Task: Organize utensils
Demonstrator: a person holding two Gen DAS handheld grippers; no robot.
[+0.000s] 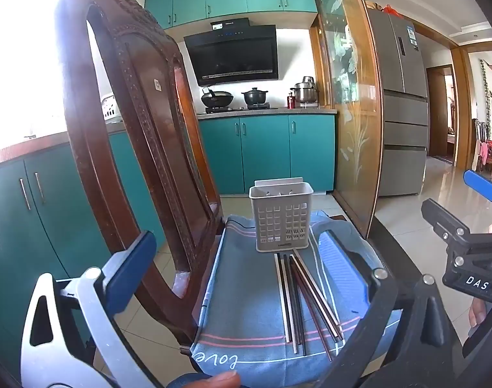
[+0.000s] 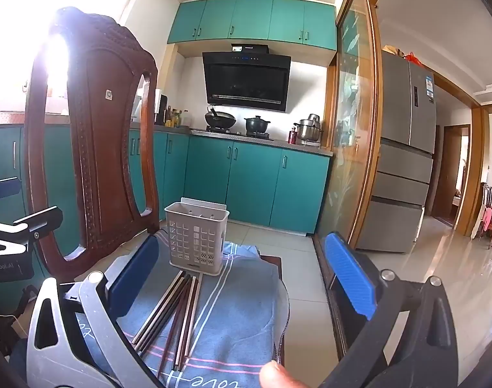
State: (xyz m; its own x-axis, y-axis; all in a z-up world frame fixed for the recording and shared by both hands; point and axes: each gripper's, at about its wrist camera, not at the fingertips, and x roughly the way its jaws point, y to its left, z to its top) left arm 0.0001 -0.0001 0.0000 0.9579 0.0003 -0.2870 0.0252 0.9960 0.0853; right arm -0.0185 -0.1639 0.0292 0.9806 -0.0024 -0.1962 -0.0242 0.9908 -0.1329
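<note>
Gaping wide — both tongs, L (image 1: 246, 271) & R (image 2: 242, 278) — holding nothing.

One pale slotted utensil holder (image 1: 280, 218) stands upright on one blue cloth (image 1: 246, 291). Just in front of the utensil holder lies a loose bundle of chopsticks (image 1: 305, 300), about eight or nine, some dark and some light; overlaps prevent a sure count. Beside the utensil holder stands one carved wooden chair back (image 1: 132, 129), and beyond it, on the stove, are one wok (image 1: 217, 98) and one black pot (image 1: 254, 95), with one steel pot (image 1: 306, 90) alongside.
</note>
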